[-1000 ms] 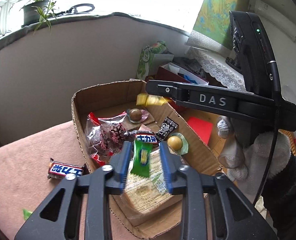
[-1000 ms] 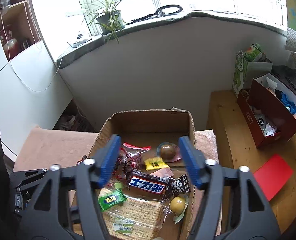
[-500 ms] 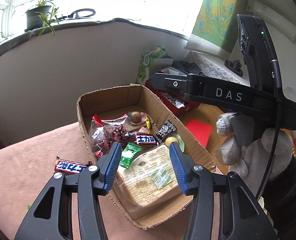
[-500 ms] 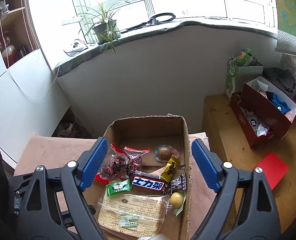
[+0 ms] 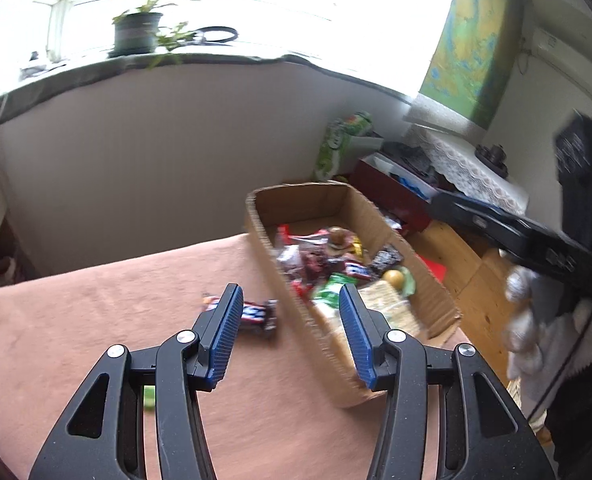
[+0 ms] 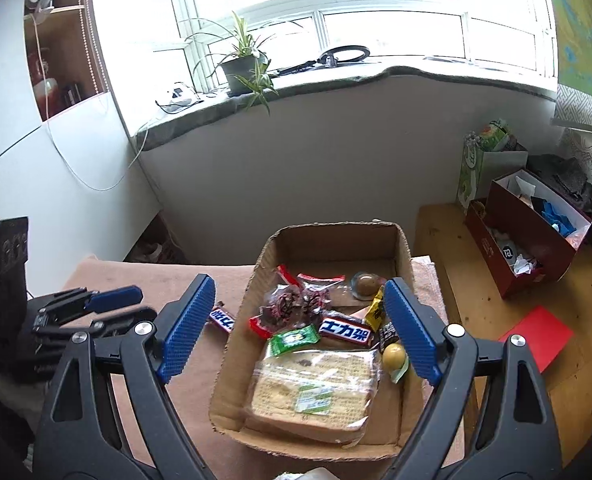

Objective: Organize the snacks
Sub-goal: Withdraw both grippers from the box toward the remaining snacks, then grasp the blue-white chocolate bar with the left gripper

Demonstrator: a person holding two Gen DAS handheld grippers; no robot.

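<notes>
Both tongs have pulled back from the box (image 6: pixel 402 252), jaws just widened, nothing between them. Left tongs (image 5: pixel 291 334) stand half apart above the surface (image 5: pixel 95 312); right tongs (image 6: pixel 296 330) gape wide over the box. Blur smears the left view; a bar (image 5: pixel 255 314) lies outside the box, partly behind the left finger.

A pinkish cloth-covered table (image 6: pixel 199 396) carries a cardboard box (image 6: pixel 237 344) and a chocolate bar (image 6: pixel 221 319) beside it.
</notes>
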